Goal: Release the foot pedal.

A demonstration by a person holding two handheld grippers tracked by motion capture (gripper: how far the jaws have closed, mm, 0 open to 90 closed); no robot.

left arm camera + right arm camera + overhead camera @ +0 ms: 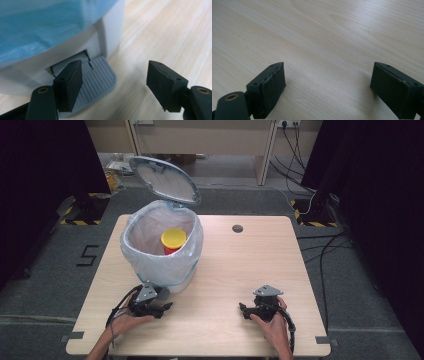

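High view: white pedal bin (186, 279), thin bluish bag liner (150, 260), oval lid (165, 179) up, sits left-centre on pale woodgrain table (235, 270). Red canister with round yellow cap (173, 238) inside. Left gripper (156, 307) at bin's near side, jaws wide, over ribbed grey pedal (97, 82). Right gripper (246, 310) near-right, jaws wide, empty.

White pedal bin (162, 247), lid (165, 179) raised, yellow-capped container (173, 240) inside
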